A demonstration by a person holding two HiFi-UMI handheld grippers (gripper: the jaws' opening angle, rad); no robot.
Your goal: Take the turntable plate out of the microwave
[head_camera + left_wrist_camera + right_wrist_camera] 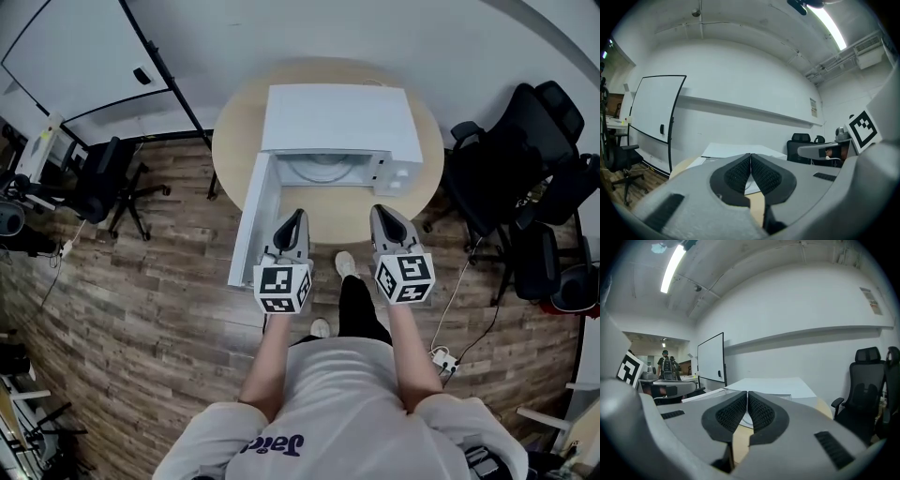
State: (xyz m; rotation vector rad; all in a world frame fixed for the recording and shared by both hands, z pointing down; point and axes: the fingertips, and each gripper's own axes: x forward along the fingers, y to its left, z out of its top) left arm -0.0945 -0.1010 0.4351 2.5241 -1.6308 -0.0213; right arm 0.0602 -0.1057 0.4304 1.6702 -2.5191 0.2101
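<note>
Door open, plate untouched, both grippers shut and empty.
Head view: the boxy white microwave (337,122) sits on the round pale wooden table (234,141) with its door (248,225) swung wide. The pale round turntable plate (323,169) lies inside the cavity, and the left gripper (292,223) and right gripper (386,217) hover just short of the opening. Left gripper view: jaws pressed together, nothing between them. Right gripper view: same, pads meeting, empty. Reaching in, gripping and lifting out are all to come.

The microwave (337,122) is white; the round worktop (234,141) is pale tan. The left gripper (294,217) and right gripper (385,214) are grey, with black-and-white square-marker cubes. The floor (141,281) shows brown wood planks. The office chairs (502,178) are black.
</note>
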